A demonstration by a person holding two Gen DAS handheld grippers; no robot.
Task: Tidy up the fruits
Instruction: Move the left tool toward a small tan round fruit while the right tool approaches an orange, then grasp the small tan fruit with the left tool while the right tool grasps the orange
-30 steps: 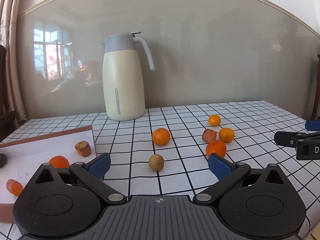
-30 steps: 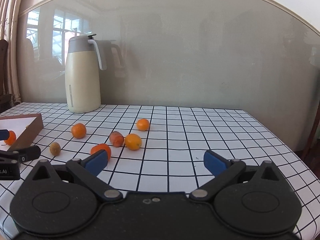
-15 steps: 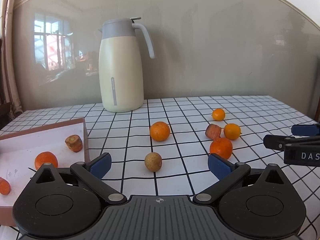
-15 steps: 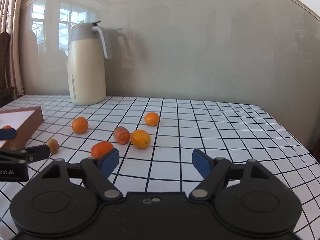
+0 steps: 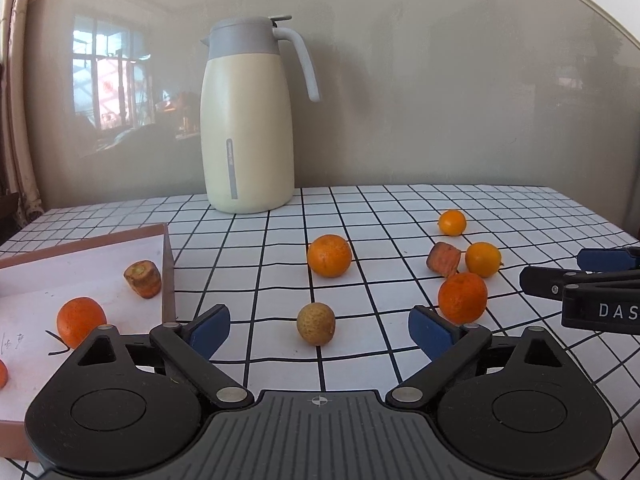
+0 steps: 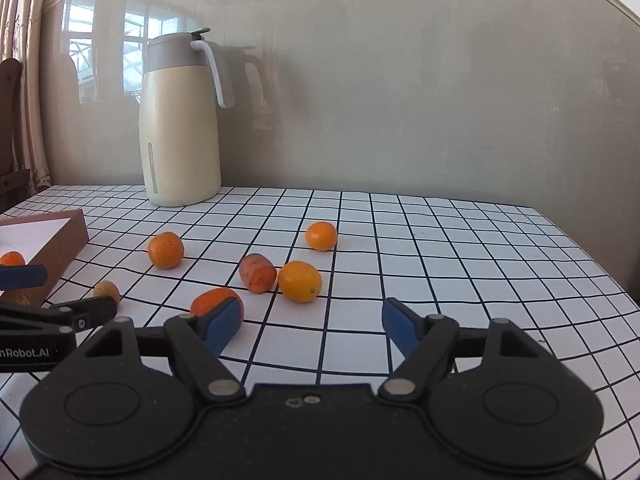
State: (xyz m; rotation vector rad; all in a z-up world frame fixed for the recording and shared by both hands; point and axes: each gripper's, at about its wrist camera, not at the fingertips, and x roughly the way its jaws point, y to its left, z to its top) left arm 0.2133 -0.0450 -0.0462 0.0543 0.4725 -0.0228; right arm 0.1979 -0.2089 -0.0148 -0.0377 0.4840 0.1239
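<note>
Behind scattered fruit (image 5: 329,255), jug (image 5: 248,120); box (image 5: 80,264) leftward, perhaps cardboard.

The left gripper (image 5: 319,330) had been closing slightly, its jaws still wide around a small brown fruit (image 5: 315,323), not touching it. Left of that fruit lay the tray (image 5: 80,276); beyond it, an orange (image 5: 329,255); behind, the jug (image 5: 248,120).

A white desk cloth (image 5: 400,208) carries a grid of thin black lines. The tall jug (image 5: 248,120) has a cream body, a grey lid and a grey handle. The shallow box (image 5: 80,276) is brown outside and white inside. Round citrus fruits (image 5: 329,255) are bright orange; one small round fruit (image 5: 315,323) is tan and speckled. Black grippers bear blue fingers (image 5: 434,330).
</note>
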